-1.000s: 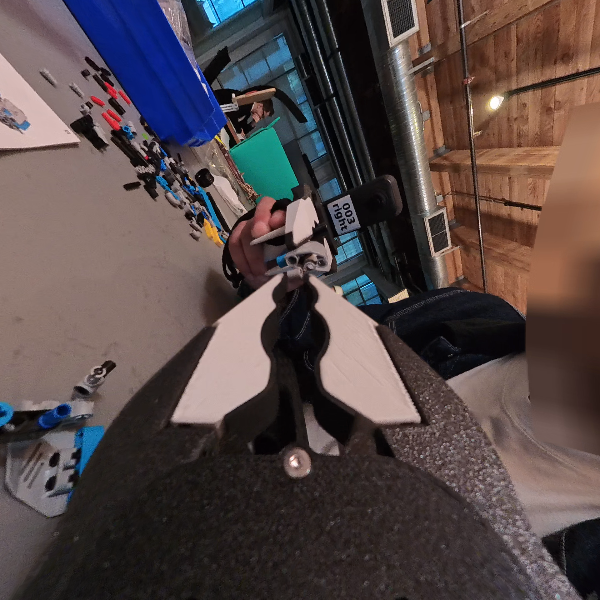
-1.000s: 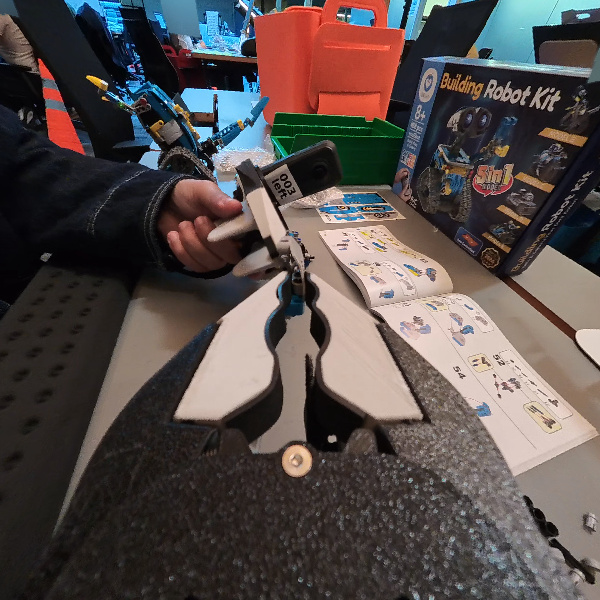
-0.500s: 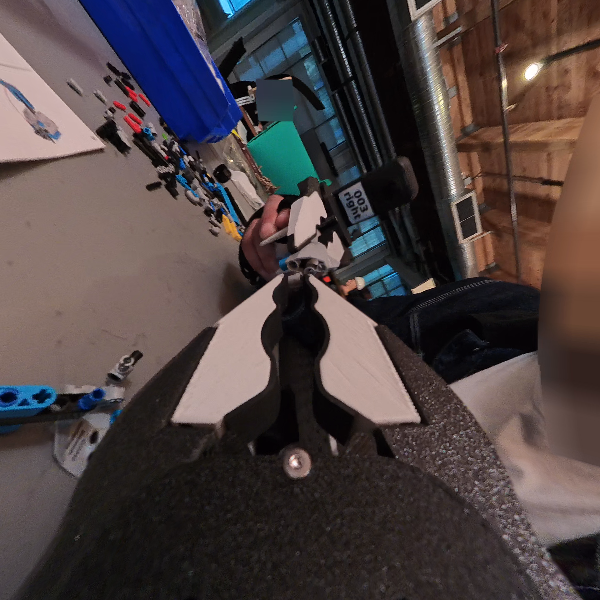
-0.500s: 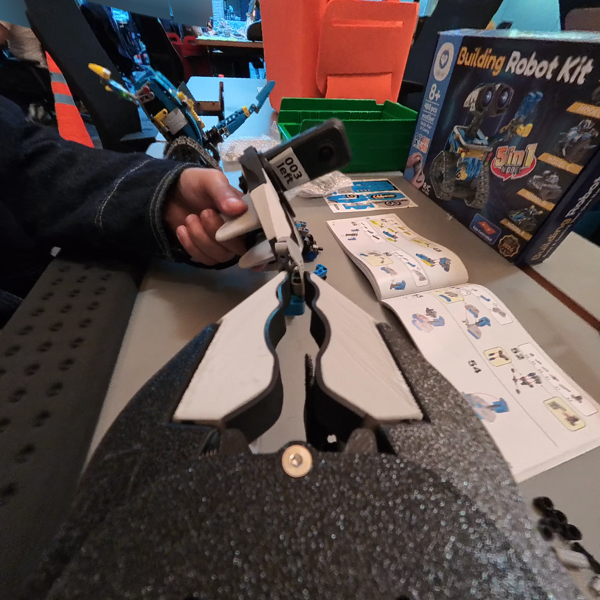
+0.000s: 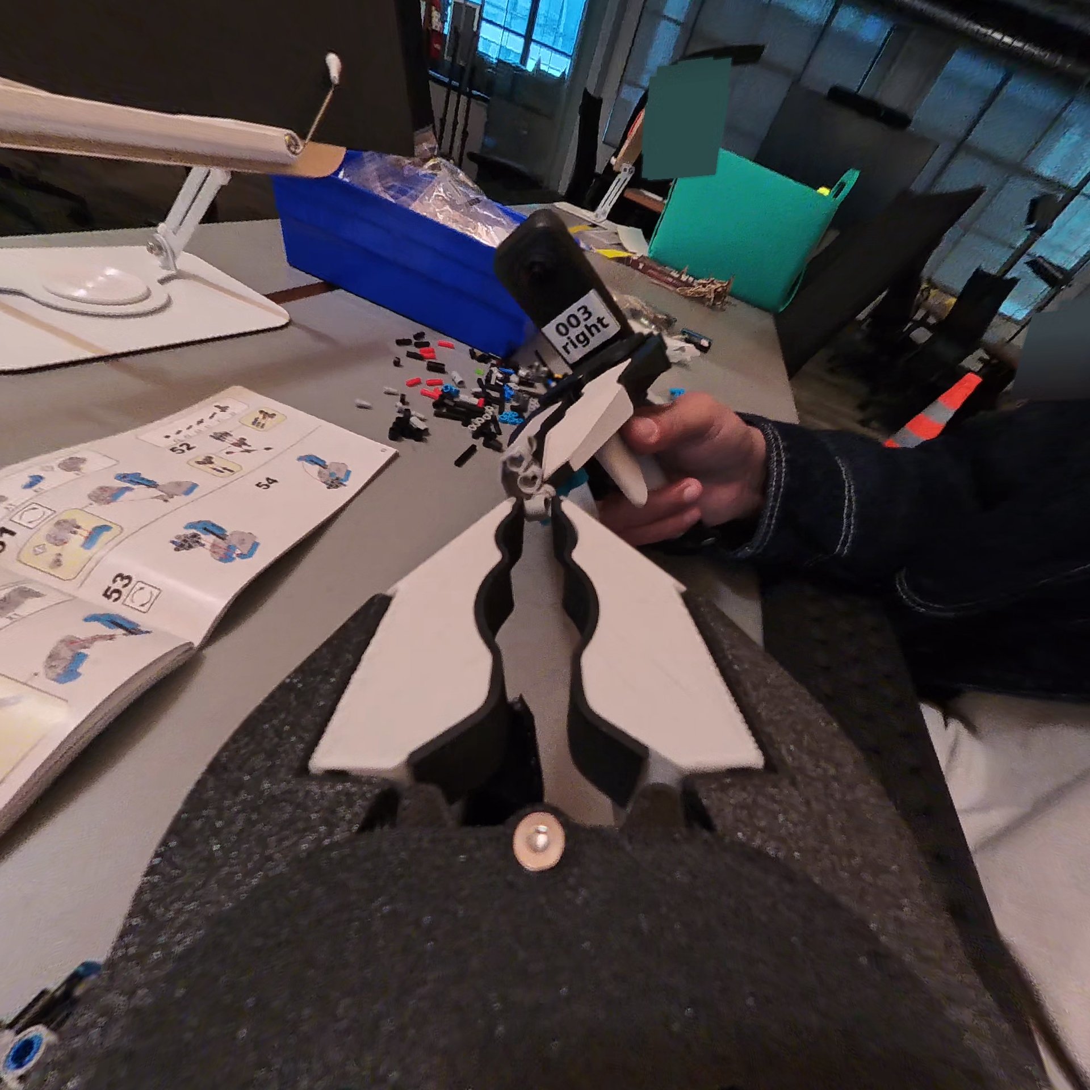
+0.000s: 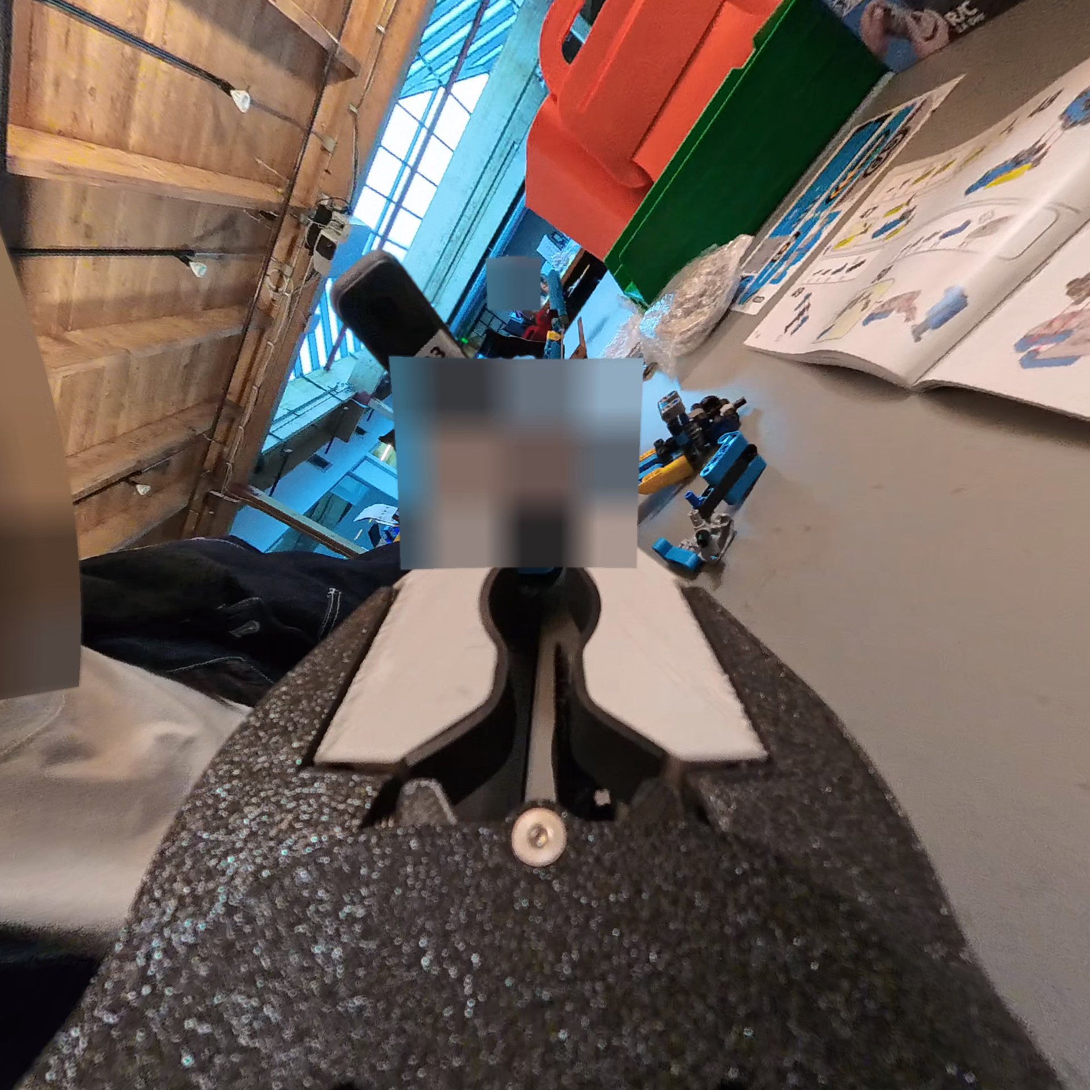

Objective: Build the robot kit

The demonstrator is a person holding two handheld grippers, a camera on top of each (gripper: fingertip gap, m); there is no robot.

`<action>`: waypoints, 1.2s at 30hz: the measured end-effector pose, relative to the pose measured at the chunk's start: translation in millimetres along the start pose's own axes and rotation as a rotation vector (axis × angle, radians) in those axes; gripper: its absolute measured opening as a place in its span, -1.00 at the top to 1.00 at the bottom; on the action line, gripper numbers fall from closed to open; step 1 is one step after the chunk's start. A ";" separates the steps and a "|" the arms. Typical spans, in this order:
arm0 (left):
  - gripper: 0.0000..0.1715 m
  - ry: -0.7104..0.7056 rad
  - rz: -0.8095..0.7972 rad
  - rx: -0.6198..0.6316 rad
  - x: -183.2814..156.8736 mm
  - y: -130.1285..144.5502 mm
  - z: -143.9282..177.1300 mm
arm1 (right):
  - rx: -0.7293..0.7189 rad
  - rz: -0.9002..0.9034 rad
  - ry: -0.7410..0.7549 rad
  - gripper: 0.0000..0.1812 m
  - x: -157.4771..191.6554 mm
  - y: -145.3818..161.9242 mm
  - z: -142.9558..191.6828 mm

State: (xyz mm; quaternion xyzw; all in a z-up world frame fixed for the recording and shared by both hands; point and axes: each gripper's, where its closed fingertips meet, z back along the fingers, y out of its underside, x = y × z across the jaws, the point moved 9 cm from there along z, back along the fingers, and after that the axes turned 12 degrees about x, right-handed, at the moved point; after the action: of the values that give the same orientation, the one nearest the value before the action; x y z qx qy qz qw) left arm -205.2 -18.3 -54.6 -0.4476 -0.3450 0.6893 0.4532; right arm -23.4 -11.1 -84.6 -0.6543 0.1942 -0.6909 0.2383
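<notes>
My left gripper (image 5: 535,506) is shut on the grey end of a small grey-and-blue brick assembly (image 5: 522,472), held above the grey table (image 5: 354,560). My right gripper (image 5: 548,466), held by a hand in a dark denim sleeve (image 5: 696,466), faces it tip to tip and is shut on the same assembly. In the right wrist view a mosaic patch hides the fingertips. Only a blue bit of the assembly (image 6: 534,571) shows between the white fingers (image 6: 649,660).
An open instruction booklet (image 5: 147,531) lies left of the grippers. Several loose small pieces (image 5: 460,395) lie before a blue bin (image 5: 383,253). A white lamp base (image 5: 118,295) stands far left. A partly built blue-and-black model (image 6: 708,454), a green bin (image 6: 737,165) and an orange bag (image 6: 619,118) show in the right wrist view. Only a small space, under 4 cm, lies between the two pairs of fingers.
Both grippers stayed shut on the assembly and turned together. The left wrist view swung from tilted sideways to level; the right wrist view swung from level to tilted sideways.
</notes>
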 end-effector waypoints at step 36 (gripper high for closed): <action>0.83 0.245 0.278 -0.004 12.8 8.3 -7.7 | 0.115 0.192 0.151 0.93 11.2 2.4 -6.0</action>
State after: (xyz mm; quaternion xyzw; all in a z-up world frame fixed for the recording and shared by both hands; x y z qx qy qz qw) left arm -203.1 -8.7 -68.6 -0.5723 -0.2233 0.6852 0.3912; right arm -29.6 -19.9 -77.4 -0.5641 0.2335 -0.7222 0.3251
